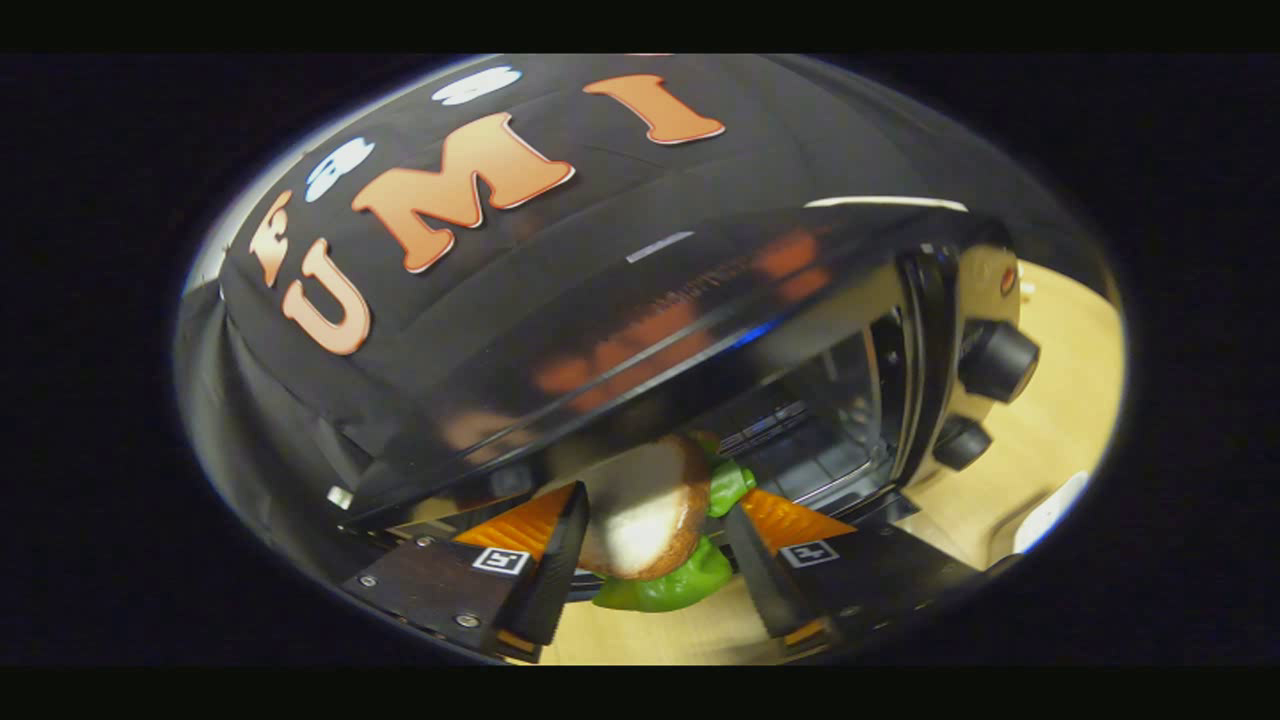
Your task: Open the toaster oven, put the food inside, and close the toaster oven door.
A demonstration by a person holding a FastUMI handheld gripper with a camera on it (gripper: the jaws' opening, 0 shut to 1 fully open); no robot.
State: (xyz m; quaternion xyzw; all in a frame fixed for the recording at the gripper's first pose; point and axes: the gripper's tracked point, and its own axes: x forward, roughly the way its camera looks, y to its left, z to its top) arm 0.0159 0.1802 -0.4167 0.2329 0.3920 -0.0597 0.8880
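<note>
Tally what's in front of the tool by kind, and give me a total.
Toaster ovens: 1, the toaster oven, chamber open toward the tool.
Control knobs: 2, upper knob and lower knob.
Food items: 1, the burger with green lettuce, held between the tool's fingers.
Total: 4

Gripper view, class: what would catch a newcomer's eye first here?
First, the burger with green lettuce, held between the fingers of the tongs, which press on it from both sides. Just beyond it stands the toaster oven, its cavity open, with two dark knobs on its side panel.
</note>
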